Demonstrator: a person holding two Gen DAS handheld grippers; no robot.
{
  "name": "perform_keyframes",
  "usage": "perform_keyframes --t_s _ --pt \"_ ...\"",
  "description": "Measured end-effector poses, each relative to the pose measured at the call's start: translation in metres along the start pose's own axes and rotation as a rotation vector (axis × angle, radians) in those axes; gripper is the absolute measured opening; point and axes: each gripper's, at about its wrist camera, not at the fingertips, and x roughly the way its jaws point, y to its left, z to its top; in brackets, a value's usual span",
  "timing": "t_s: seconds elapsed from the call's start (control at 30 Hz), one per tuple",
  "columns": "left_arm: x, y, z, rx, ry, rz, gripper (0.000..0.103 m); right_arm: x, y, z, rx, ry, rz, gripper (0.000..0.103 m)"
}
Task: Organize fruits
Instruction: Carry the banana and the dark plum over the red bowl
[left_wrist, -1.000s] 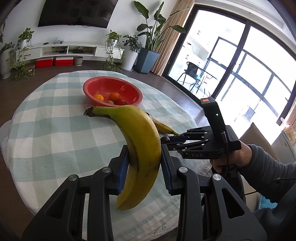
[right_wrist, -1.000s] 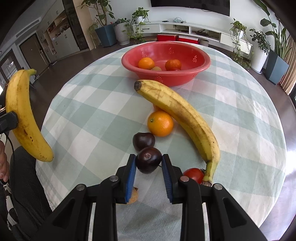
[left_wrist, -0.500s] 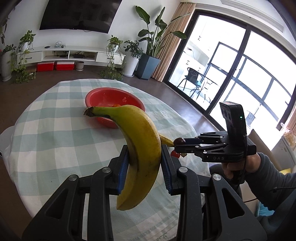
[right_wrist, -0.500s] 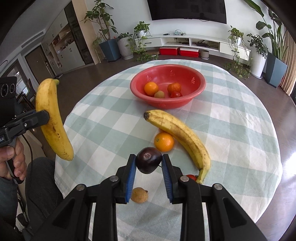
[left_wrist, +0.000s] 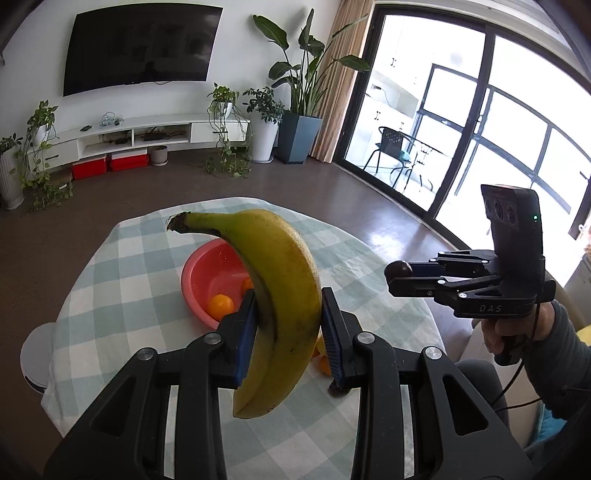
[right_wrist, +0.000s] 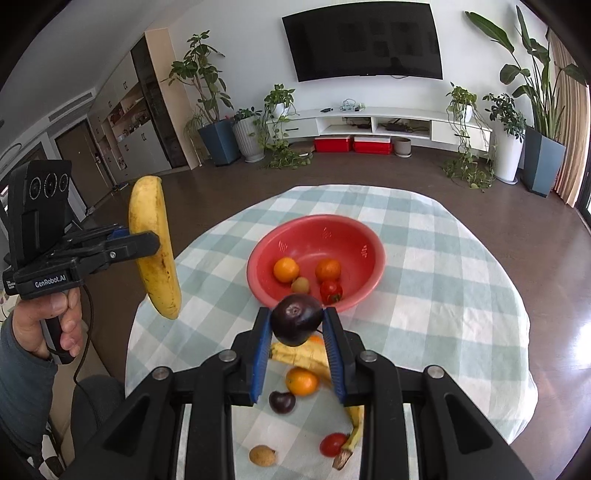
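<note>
Both claws have risen above the table (right_wrist: 424, 236): left claw (left_wrist: 288, 332) clamped on a banana (left_wrist: 284, 295), right claw (right_wrist: 297, 328) clamped on a dark plum (right_wrist: 295, 319), red bowl (right_wrist: 369, 273) beyond.

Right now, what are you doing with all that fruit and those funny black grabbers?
A person is sorting fruit into the red bowl. The left gripper is clamped on a banana, and the right gripper is clamped on a dark plum, both held up above the checked tablecloth. Two oranges, a tomato and a small pale fruit are already in the bowl; more fruit waits on the table.
</note>
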Motion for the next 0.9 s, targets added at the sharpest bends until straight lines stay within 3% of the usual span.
perform_keyframes --t_s 0.37,0.9 --pt "0.081 0.012 0.053 0.061 0.188 0.052 0.030 0.081 -0.026 0.043 0.044 0.064 0.035 0.031" --pt "0.217 0.025 0.059 0.081 0.350 0.101 0.031 0.159 -0.050 0.034 0.055 0.194 -0.041 0.031"
